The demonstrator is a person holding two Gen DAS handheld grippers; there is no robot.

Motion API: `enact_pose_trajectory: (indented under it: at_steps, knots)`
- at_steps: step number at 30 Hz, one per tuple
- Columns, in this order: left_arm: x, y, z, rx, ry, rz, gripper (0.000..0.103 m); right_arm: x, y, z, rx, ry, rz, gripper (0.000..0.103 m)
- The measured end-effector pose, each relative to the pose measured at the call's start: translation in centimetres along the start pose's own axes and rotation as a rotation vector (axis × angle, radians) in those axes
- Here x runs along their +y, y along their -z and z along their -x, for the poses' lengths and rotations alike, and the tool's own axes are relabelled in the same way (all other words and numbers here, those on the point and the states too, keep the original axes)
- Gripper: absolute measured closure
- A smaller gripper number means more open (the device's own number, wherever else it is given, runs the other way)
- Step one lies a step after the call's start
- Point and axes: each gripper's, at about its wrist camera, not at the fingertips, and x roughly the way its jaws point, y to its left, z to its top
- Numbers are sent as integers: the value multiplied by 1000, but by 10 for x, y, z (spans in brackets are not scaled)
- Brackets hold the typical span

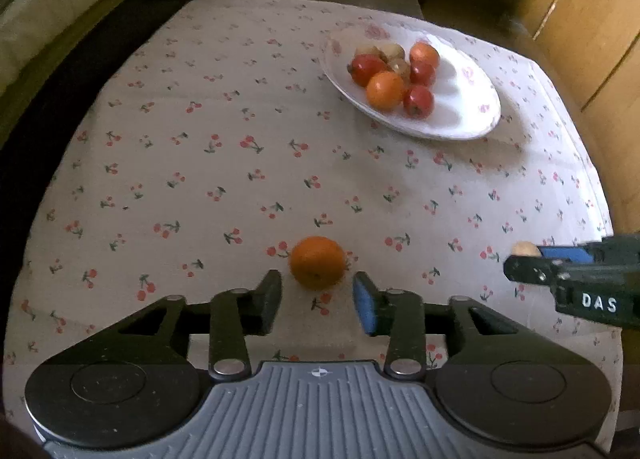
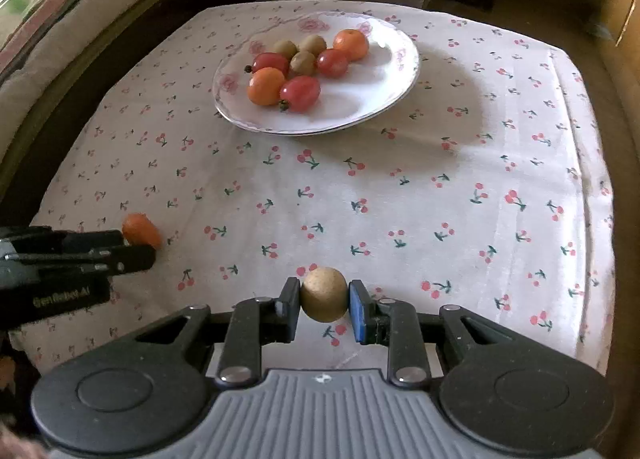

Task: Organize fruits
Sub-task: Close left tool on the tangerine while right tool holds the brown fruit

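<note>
The right gripper [image 2: 324, 301] is clenched on a small round brown fruit [image 2: 324, 294], well short of the white floral plate [image 2: 384, 99] of fruit. The left gripper [image 1: 316, 299] stands released around a loose orange fruit [image 1: 318, 262] on the table [image 1: 200, 179]. Next, probably: carry the brown fruit plateward and close on the orange.

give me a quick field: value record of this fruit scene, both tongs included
surface: cherry-print tablecloth
plate: white, holds two orange fruits, three red, three brown
left tongs: open, fingers either side of loose orange, not gripping
right tongs: shut on brown fruit
off plate: the orange and the brown fruit
likely next: carry both to the plate
</note>
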Motion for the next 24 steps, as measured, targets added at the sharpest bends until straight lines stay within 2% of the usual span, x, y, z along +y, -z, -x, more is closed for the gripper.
enact_pose_trajectory:
  at_steps: [2, 9, 14, 21, 24]
  knots:
    - [0, -3, 0, -5, 1, 2, 42, -3, -1, 4, -11, -12, -15, 76]
    - [3, -15, -9, -11, 34, 28, 40, -4, -5, 3, -11, -46, -45, 75]
    - [8, -23, -14, -5, 43, 59, 39, -3, -7, -4, 3, -61, -51, 75]
    - [-5, -25, -23, 1, 27, 25, 42, -3, -11, -5, -4, -74, -56, 75]
    - [-3, -27, -26, 8, 29, 45, 41, -6, -11, -6, -4, -76, -63, 75]
